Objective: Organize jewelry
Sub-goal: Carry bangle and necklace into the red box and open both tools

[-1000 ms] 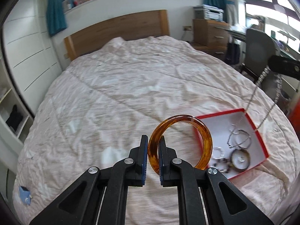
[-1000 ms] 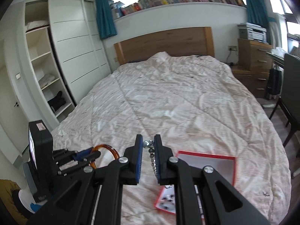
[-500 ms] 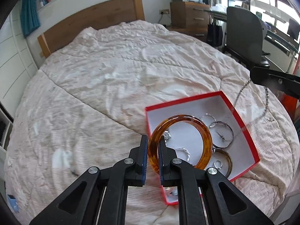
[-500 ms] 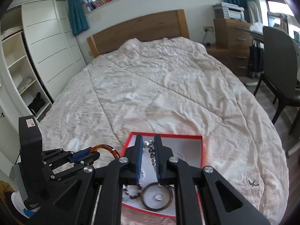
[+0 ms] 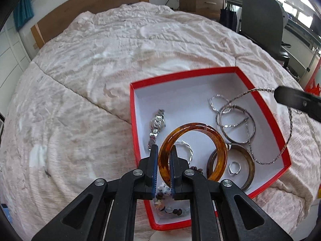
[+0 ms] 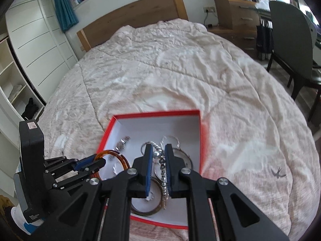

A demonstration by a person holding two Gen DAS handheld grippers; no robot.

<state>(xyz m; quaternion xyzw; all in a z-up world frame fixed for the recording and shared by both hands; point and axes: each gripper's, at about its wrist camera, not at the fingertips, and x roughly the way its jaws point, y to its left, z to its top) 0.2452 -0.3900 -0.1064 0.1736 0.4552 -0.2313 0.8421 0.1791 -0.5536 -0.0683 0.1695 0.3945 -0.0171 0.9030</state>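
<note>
An amber bangle (image 5: pixel 192 152) is clamped between the fingers of the left gripper (image 5: pixel 163 166) above the red box (image 5: pixel 260 189) on the bed (image 5: pixel 100 64). A silver beaded chain (image 6: pixel 160 161) is pinched by the right gripper (image 6: pixel 157 167), dangling into the box among other bracelets.

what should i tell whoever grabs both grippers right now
Left gripper: shut on the amber translucent bangle, held over the red cardboard box.
Right gripper: shut on the silver bead chain necklace, dangling into the box.
Done: a silver watch, thin silver hoops, a brown bangle and a small ring lie in the box on the bed.
Left: release both pieces in.
</note>
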